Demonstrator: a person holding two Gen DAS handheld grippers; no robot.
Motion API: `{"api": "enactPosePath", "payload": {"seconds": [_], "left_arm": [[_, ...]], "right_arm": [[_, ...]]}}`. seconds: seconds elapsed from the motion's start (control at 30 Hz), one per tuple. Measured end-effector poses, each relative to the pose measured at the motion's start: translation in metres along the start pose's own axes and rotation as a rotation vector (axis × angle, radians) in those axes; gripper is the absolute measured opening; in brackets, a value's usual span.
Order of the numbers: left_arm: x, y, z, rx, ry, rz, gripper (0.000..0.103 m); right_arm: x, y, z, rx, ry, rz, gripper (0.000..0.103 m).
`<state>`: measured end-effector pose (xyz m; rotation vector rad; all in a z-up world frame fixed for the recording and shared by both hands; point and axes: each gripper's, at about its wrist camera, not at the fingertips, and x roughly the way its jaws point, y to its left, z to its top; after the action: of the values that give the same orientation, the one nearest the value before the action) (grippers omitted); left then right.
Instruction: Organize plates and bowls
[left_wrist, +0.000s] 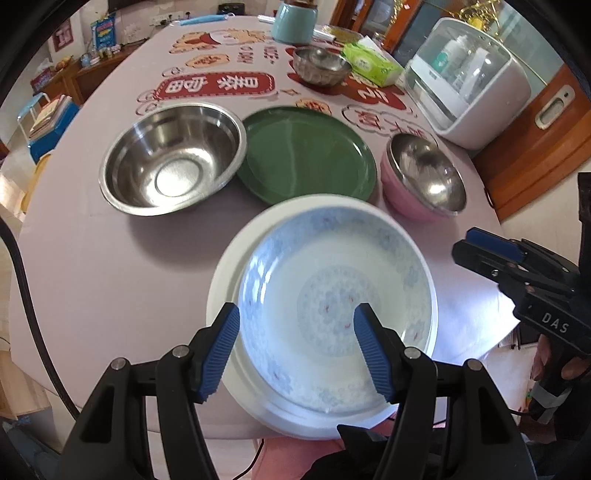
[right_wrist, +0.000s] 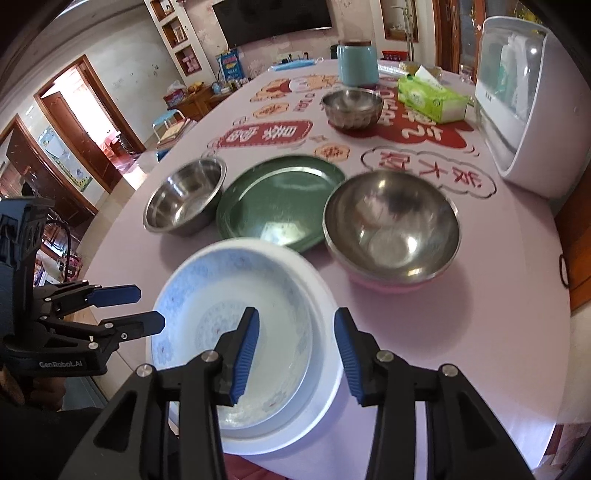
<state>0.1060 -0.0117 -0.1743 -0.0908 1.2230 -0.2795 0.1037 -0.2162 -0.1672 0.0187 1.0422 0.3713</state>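
patterned dish (left_wrist: 332, 306) nested in white plate (left_wrist: 221, 295), below both grippers' fingers. left gripper (left_wrist: 297, 352) open, empty; right gripper (right_wrist: 295, 356) likewise

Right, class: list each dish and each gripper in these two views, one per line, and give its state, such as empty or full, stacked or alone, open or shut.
Patterned plate: empty, nested in the white plate.
White plate: under the patterned one, at the table edge.
Green plate: empty, flat.
Large steel bowl: upright, empty.
Pink-sided steel bowl: upright, empty.
Small steel bowl: upright, contents unclear.
Left gripper: open, holding nothing.
Right gripper: open, holding nothing.
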Motion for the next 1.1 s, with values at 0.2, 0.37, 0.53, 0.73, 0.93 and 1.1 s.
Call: {"api": "enactPosePath", "payload": {"seconds": [0.2,0.37,0.53,0.73,0.93,1.1], "left_arm": [[-0.006,0.003,0.015,-0.076,-0.043,0.013,0.063],[-0.004,0.002,0.03,-0.135,-0.07,0.036,0.063],[0.001,0.004,0.043,-0.196,-0.082,0.053,0.064],[0.012,0.005,0.054,-0.257,-0.082,0.077,0.064],[0.028,0.008,0.064,-0.328,-0.061,0.108,0.064],[0.042,0.014,0.072,-0.393,-0.047,0.132,0.064]], "right_arm": [[-0.01,-0.014,0.023,-0.04,-0.028,0.014,0.048],[-0.014,-0.027,0.042,-0.067,-0.047,0.033,0.049],[-0.012,-0.041,0.061,-0.096,-0.046,0.054,0.049],[-0.002,-0.056,0.089,-0.121,-0.033,0.093,0.05],[0.015,-0.062,0.116,-0.141,-0.005,0.137,0.05],[0.038,-0.065,0.134,-0.153,0.039,0.185,0.05]]}}
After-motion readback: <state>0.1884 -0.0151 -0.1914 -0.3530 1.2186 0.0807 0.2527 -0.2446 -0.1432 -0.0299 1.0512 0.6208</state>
